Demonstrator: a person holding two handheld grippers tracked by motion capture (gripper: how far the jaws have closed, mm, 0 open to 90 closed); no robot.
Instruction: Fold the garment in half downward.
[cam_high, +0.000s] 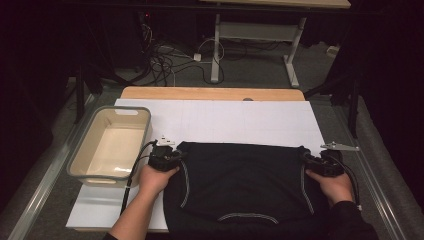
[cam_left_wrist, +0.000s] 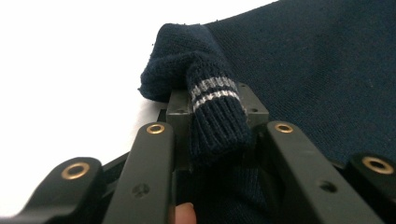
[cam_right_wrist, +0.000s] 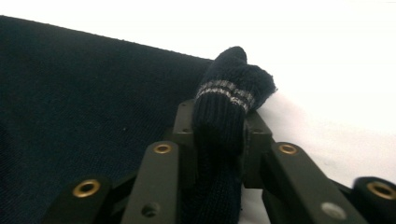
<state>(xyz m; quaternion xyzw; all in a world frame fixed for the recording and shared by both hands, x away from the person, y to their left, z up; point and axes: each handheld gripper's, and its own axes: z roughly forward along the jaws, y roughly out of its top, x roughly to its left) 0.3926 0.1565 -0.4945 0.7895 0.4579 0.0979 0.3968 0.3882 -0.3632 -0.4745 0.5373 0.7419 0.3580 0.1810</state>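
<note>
The soft, limp navy knitted garment with grey stripes (cam_high: 245, 185) lies flat on the near bench (cam_high: 240, 122). The left gripper (cam_high: 167, 156) and right gripper (cam_high: 320, 162) each pinch a ribbed corner; firm hems probably grip best.

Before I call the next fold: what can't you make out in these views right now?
- Garment: near hem cut off by the high view's bottom edge.
- Left gripper and right gripper: ribbed knit covers the jaw tips in their own views.
- Bin: contents washed out by glare, high view.
</note>
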